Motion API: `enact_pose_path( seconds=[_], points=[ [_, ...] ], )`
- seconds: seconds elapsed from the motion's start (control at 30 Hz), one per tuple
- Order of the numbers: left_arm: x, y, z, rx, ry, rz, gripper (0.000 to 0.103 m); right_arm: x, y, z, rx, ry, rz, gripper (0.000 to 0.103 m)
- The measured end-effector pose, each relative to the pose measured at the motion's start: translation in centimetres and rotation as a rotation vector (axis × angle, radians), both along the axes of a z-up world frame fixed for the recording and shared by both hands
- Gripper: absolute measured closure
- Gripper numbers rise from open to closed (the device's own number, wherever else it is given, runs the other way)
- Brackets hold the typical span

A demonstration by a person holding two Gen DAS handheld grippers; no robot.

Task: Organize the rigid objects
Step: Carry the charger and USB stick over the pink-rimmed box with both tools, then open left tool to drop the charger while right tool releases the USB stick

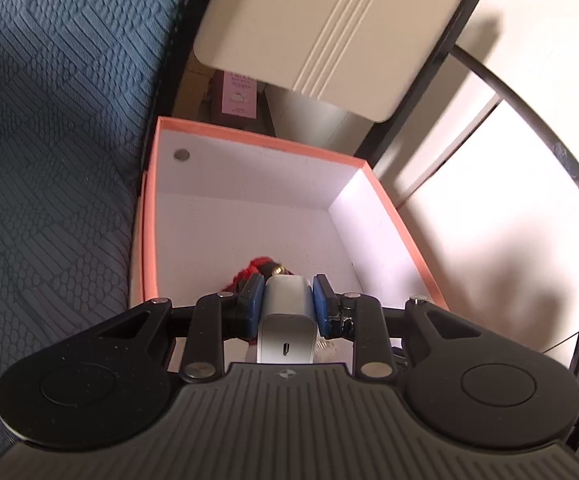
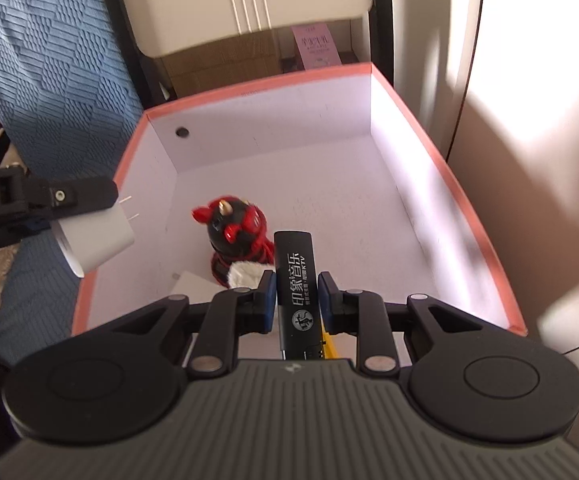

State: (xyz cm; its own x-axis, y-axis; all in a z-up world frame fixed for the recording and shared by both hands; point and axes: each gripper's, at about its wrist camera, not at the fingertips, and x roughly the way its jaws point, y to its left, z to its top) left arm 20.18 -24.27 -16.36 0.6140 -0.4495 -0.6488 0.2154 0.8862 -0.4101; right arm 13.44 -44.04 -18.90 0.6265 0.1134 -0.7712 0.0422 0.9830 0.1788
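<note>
My left gripper (image 1: 287,294) is shut on a white wall charger (image 1: 286,320), held over the near edge of an open pink-rimmed box (image 1: 257,142). The same charger (image 2: 97,236) and left gripper (image 2: 89,210) show in the right wrist view over the box's left wall, prongs pointing into it. My right gripper (image 2: 295,292) is shut on a black lighter with white lettering (image 2: 296,284) above the box (image 2: 449,184). A red and black devil figurine (image 2: 237,232) lies inside on the white floor; part of it shows in the left wrist view (image 1: 259,268).
A blue textured cushion (image 1: 49,140) lies left of the box. A cream chair seat (image 1: 329,28) and a pink carton (image 1: 238,94) are beyond it, with a brown cardboard box (image 2: 225,64). A white item (image 2: 189,284) lies in the box near the figurine.
</note>
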Motion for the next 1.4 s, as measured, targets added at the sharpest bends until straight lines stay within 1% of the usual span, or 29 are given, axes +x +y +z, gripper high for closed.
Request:
enact_pose_path(
  seconds=[0.13,0.23,0.4,0.47,0.5,0.53,0.6,0.67,0.87,1.1,1.23,1.4],
  points=[
    [0.3,-0.8,-0.8,0.010,0.012,-0.021,0.072,0.1,-0.5,-1.7,0.013,0.039,0.001,0.077],
    [0.6,-0.8,-1.1,0.008,0.022,-0.022,0.072,0.1,-0.8,-2.3,0.028,0.048,0.008,0.076],
    [0.9,-0.4,-0.9,0.011,0.021,-0.017,0.072,0.3,-1.1,-2.8,0.046,0.061,-0.007,0.076],
    [0.9,-0.3,-0.8,0.015,0.026,-0.020,0.071,0.5,-1.2,-2.7,0.049,0.063,-0.013,0.077],
    [0.9,-0.3,-0.7,0.022,0.029,-0.023,0.068,0.5,-1.2,-2.5,0.044,0.060,-0.014,0.077],
    [0.8,-0.3,-0.4,0.030,0.024,-0.033,0.066,0.5,-1.1,-2.2,0.040,0.053,-0.013,0.076],
    [0.5,-0.2,0.5,0.021,0.005,-0.045,0.058,0.5,-1.1,-1.3,0.039,0.031,-0.010,0.076],
    [0.2,0.0,1.7,0.008,-0.015,-0.045,0.054,0.4,-1.0,-0.1,0.045,0.004,-0.005,0.076],
    [-1.1,1.2,6.1,0.000,-0.101,-0.046,0.049,-0.4,-0.3,4.3,0.038,-0.080,0.001,0.076],
    [-3.7,2.8,10.2,0.007,-0.178,-0.057,0.046,-2.9,0.9,8.9,0.012,-0.170,0.006,0.076],
    [-5.0,4.1,11.9,-0.012,-0.203,-0.066,0.046,-4.7,1.5,10.7,0.002,-0.203,-0.007,0.076],
    [-6.8,5.6,13.4,0.003,-0.221,-0.095,0.045,-7.1,3.5,12.1,-0.004,-0.233,-0.017,0.076]
  ],
)
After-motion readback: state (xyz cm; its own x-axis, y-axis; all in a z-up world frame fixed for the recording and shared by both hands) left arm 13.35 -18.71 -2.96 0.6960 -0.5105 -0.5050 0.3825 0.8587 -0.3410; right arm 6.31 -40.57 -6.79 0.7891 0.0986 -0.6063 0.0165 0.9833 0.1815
